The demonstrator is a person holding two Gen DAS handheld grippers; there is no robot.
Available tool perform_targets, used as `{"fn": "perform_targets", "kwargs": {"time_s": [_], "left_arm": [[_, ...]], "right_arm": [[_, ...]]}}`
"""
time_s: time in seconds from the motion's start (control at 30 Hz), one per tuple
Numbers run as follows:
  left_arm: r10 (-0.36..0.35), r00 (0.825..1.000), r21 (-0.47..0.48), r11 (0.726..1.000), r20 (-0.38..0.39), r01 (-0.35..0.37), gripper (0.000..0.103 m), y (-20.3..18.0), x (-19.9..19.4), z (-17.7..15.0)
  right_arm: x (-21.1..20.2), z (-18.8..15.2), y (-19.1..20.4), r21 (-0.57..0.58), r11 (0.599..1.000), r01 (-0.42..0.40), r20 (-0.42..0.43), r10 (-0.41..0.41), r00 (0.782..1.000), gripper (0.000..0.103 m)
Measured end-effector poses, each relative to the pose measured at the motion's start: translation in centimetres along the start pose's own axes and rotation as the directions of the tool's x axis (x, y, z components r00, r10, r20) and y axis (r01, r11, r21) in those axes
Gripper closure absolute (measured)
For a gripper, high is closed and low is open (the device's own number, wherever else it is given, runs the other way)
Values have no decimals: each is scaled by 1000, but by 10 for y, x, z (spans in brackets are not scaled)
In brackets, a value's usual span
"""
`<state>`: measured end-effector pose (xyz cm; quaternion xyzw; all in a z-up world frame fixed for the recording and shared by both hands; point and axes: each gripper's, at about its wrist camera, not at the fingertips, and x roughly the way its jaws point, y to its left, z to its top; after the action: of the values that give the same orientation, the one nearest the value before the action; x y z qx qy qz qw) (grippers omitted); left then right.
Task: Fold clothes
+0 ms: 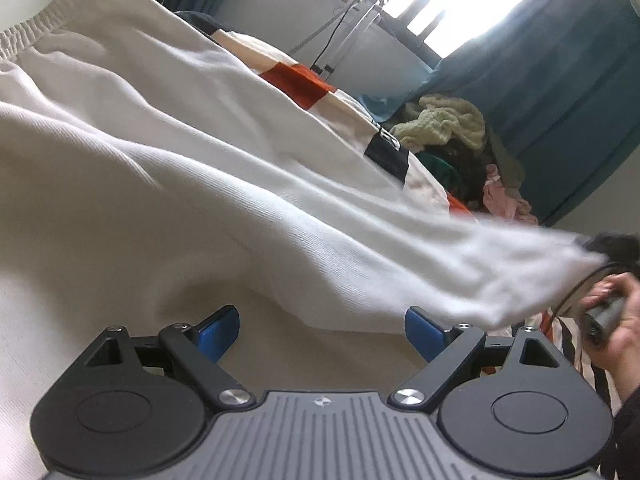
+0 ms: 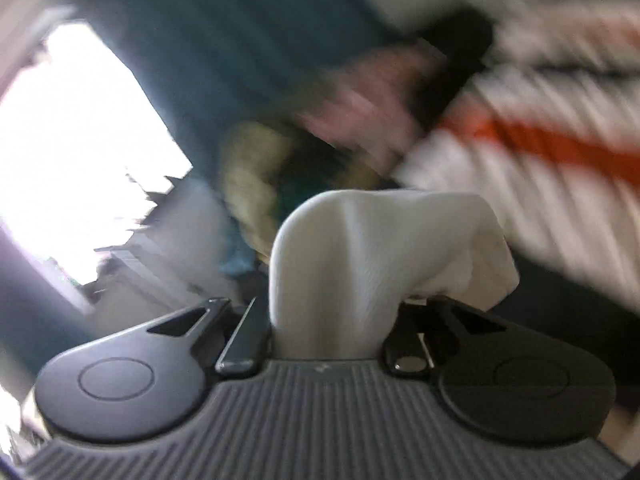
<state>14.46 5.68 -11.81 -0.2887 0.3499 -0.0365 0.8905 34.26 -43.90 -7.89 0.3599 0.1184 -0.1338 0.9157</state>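
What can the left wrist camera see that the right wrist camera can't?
Only the left wrist view shows the white garment's elastic waistband, the open left gripper with nothing between its blue pads, and a hand. Only the right wrist view shows the right gripper shut on a bunch of that white garment. Both show the teal curtain, the bright window and the clothes pile.

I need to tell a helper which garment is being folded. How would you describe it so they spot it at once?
Start at the blue curtain and the clothes heap below it. In front lies the big white garment, one end shut in the right gripper. Unlike the orange-patched cloth, it is plain white with an elastic waistband.
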Motion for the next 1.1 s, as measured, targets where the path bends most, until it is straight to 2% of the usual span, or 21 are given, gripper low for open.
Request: {"fn": "perform_targets", "kwargs": {"time_s": [0.13, 0.17, 0.2, 0.27, 0.33, 0.4, 0.47, 0.53, 0.6, 0.63, 0.7, 0.8, 0.9, 0.97, 1.03, 1.1], "left_arm": [[-10, 1000, 1, 1000, 14, 10, 12, -1, -6, 1], [-7, 1000, 7, 1000, 19, 7, 12, -2, -7, 1], [-3, 1000, 15, 1000, 25, 3, 12, -3, -8, 1], [7, 999, 32, 999, 36, -8, 12, -4, -11, 0], [12, 999, 39, 999, 37, -13, 12, -4, -13, -1], [17, 999, 42, 999, 34, -19, 12, -4, -13, -2], [22, 999, 48, 999, 29, -24, 12, -5, -13, -4], [21, 999, 50, 999, 25, -22, 12, -7, -13, -5], [23, 999, 57, 998, 27, -25, 12, -9, -12, -6], [26, 999, 62, 998, 30, -28, 12, -10, -12, -6], [31, 999, 69, 997, 31, -34, 12, -10, -11, -7], [39, 999, 71, 997, 21, -40, 12, -11, -7, -8], [37, 999, 81, 996, 17, -38, 12, -12, -4, -9], [34, 999, 85, 996, 16, -35, 12, -12, -4, -10], [31, 999, 81, 996, 17, -32, 12, -11, -4, -10], [27, 1000, 74, 997, 14, -28, 12, -10, -2, -9]], "right_arm": [[-38, 5, 10, -213, 973, -92, 122, 120, 985, 81], [-41, 1, -1, -211, 975, -73, 111, 98, 989, 78], [-41, -5, -17, -190, 981, -46, 82, 62, 995, 76], [-36, -22, -57, -90, 996, 1, -30, -4, 1000, 73], [-31, -40, -98, 7, 998, 59, -149, -57, 987, 73], [-37, -60, -134, 114, 990, 85, -200, -61, 978, 72], [-44, -68, -156, 201, 977, 68, -208, -26, 978, 57], [-51, -70, -173, 279, 960, 32, -196, 24, 980, 51], [-56, -65, -183, 344, 939, -26, -161, 86, 983, 38], [-60, -62, -185, 367, 928, -55, -144, 115, 983, 27], [-58, -52, -181, 372, 926, -58, -123, 111, 986, 23], [-48, -49, -174, 331, 936, 117, -134, -76, 988, 23], [-37, -46, -167, 287, 912, 294, -137, -265, 955, 24], [-51, -50, -180, 337, 898, 284, -96, -267, 959, 23], [-45, -43, -197, 414, 887, 206, -62, -198, 978, 23], [-46, -39, -216, 524, 849, 64, -15, -66, 998, 23]]}}
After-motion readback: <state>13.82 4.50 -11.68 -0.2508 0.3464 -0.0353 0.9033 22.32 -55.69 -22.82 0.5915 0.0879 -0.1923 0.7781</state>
